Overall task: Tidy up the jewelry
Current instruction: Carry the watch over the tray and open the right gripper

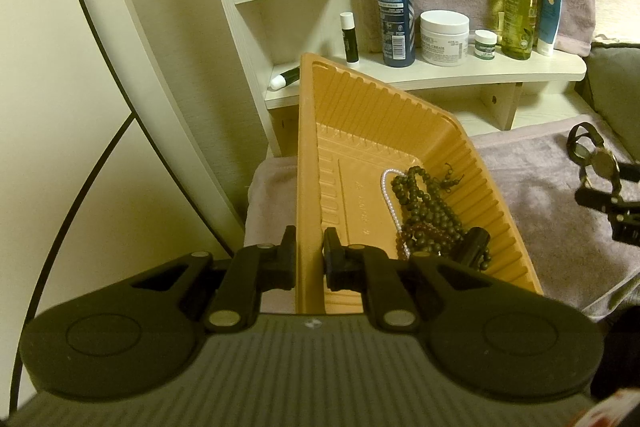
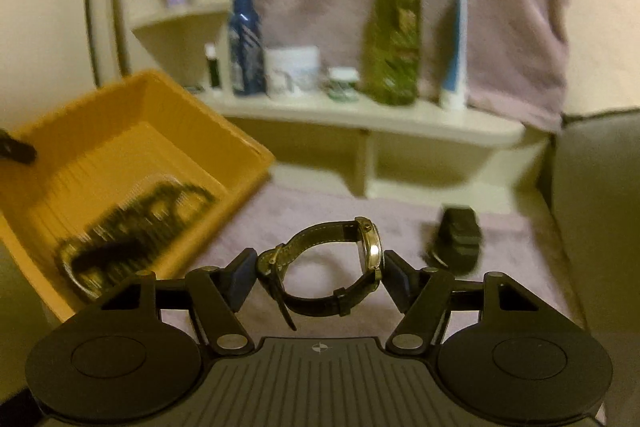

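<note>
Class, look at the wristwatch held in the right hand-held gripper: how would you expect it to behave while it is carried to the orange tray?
The wristwatch probably keeps its shape: its buckled strap forms a standing loop. Held in the right hand-held gripper by the metal case and the buckle end, it may pivot or slip. The loose strap tail hanging below likely dangles and could snag the orange tray.

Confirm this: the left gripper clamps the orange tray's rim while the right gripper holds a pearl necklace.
Wrong on one point: the right gripper holds a gold-cased wristwatch with a dark strap, as the right wrist view shows. The white pearl necklace lies in the ribbed orange plastic tray, whose rim the left gripper clamps.
</note>
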`<state>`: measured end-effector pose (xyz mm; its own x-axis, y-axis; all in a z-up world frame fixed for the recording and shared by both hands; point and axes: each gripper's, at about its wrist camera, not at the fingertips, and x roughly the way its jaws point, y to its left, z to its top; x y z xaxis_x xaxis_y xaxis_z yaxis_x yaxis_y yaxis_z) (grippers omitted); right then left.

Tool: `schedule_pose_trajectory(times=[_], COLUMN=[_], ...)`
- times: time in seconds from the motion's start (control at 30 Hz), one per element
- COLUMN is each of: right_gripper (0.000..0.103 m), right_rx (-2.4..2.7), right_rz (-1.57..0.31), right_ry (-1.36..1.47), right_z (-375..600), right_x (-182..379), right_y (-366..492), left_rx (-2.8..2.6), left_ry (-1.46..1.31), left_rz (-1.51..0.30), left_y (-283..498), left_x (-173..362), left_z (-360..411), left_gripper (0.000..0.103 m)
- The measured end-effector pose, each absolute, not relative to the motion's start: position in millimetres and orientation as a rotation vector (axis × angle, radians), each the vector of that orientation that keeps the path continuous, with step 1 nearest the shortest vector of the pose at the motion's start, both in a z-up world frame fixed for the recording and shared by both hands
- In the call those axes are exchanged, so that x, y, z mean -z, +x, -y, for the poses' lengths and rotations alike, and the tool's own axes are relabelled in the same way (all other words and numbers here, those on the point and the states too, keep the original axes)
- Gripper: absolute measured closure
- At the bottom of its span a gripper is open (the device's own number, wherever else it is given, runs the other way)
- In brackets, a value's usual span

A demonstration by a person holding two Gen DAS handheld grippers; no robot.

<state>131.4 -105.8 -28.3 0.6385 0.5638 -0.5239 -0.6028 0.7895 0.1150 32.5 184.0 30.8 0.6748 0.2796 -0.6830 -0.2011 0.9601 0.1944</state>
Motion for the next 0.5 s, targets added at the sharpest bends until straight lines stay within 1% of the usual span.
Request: schedule_pose_trajectory(times=[0.2,0.5], right_gripper=[0.036,0.036], right_rx=[-0.782,-0.903], right_rz=[-0.545,-0.569], right_ry=[-0.022,0.013], right_z=[65,7], right_x=[6,0], right_y=[127,119], left_rx=[-0.271,-0.27], left_ry=[0.107,0.106], left_rz=[-0.786,-0.786], left_y=[33,33], left_x=[-31,-31], left_z=[-184,-184], left_gripper=[0.091,0.091])
